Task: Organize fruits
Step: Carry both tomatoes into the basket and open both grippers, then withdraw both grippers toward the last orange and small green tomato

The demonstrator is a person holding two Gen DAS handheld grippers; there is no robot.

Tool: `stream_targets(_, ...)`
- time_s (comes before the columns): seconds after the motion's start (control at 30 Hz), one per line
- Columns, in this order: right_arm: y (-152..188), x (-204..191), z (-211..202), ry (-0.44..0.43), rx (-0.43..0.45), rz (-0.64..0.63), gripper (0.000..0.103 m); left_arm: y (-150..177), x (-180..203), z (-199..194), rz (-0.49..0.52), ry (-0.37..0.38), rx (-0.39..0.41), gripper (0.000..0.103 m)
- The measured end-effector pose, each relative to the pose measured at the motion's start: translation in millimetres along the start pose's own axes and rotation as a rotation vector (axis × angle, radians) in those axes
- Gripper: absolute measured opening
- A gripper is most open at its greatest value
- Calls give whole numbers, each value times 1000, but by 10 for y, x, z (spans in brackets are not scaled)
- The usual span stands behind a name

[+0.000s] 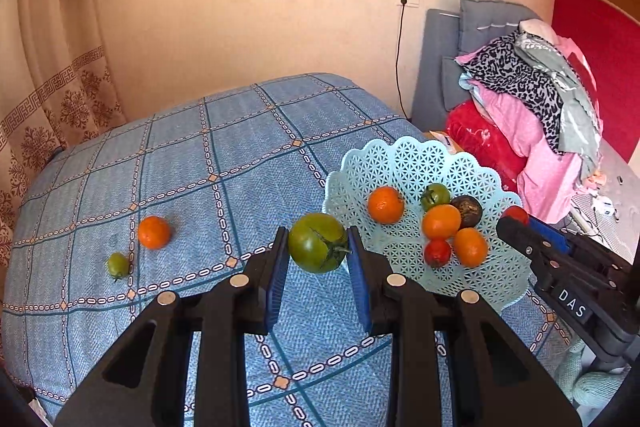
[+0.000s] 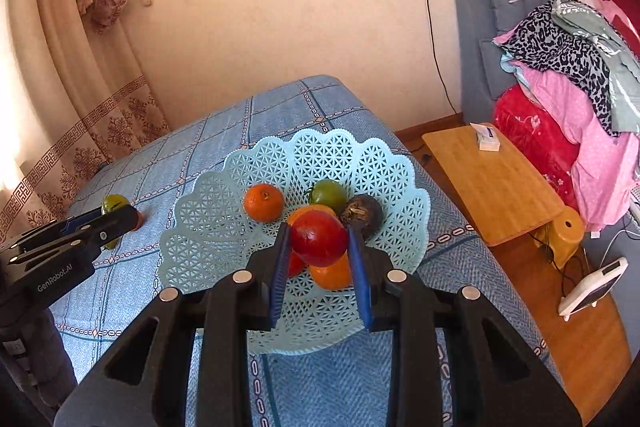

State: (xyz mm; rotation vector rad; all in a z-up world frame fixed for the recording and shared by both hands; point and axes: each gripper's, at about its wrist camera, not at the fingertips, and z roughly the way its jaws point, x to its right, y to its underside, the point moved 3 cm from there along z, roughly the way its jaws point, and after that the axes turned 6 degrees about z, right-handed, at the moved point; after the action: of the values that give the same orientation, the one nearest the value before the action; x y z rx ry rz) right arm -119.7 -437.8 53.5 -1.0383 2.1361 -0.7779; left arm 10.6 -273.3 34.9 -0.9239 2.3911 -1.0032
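My left gripper (image 1: 318, 251) is shut on a large green tomato (image 1: 318, 242), held above the blue cloth just left of the light blue lattice basket (image 1: 404, 159). My right gripper (image 2: 318, 247) is shut on a red tomato (image 2: 319, 238), held over the basket (image 2: 200, 227). In the basket lie oranges (image 1: 385, 205), a green tomato (image 1: 436, 195), a dark fruit (image 1: 468, 210) and a small red tomato (image 1: 437, 253). On the cloth at the left lie an orange (image 1: 154, 232) and a small green tomato (image 1: 118, 265).
The table has a blue checked cloth (image 1: 224, 155). A curtain (image 1: 60, 87) hangs at the left. To the right are a low wooden table (image 2: 492, 179) with a small box, a heap of clothes (image 2: 568, 87) and a white device (image 2: 592, 285) on the floor.
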Motion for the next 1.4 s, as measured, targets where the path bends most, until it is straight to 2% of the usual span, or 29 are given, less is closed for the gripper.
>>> stream_targets(0.37, -7, 38, -1, -13, -5, -28, 29, 4, 359, 240, 39, 49, -56, 29)
stream_targets(0.43, -18, 52, -12, -4, -5, -16, 34, -4, 371, 264, 36, 58, -65, 31)
stream_targets(0.47, -24, 63, -25, 1, 1, -7, 50, -10, 375, 269, 33, 62, -64, 34)
stream_targets(0.5, -28, 84, -46, 11, 15, 2, 68, -15, 370, 266, 30, 63, -61, 45)
stream_targets(0.53, -33, 101, -74, 23, 35, 8, 70, -21, 365, 263, 28, 60, -56, 63)
stream_targets(0.6, -41, 105, -112, 47, 60, 4, 70, -26, 343, 261, 22, 43, -44, 78)
stream_targets(0.77, -74, 94, -200, 57, 93, 24, 70, 5, 186, 285, 10, -6, -53, 79)
stream_targets(0.9, -99, 33, -237, 63, 106, 30, 71, 5, 22, 183, 0, -55, -17, 91)
stream_targets(1.0, -99, -26, -257, 68, 118, 42, 78, 7, -106, 95, -7, -91, 2, 92)
stream_targets(1.4, -20, -448, -257, 26, 126, 32, 85, 192, -643, -242, -74, -158, 22, 93)
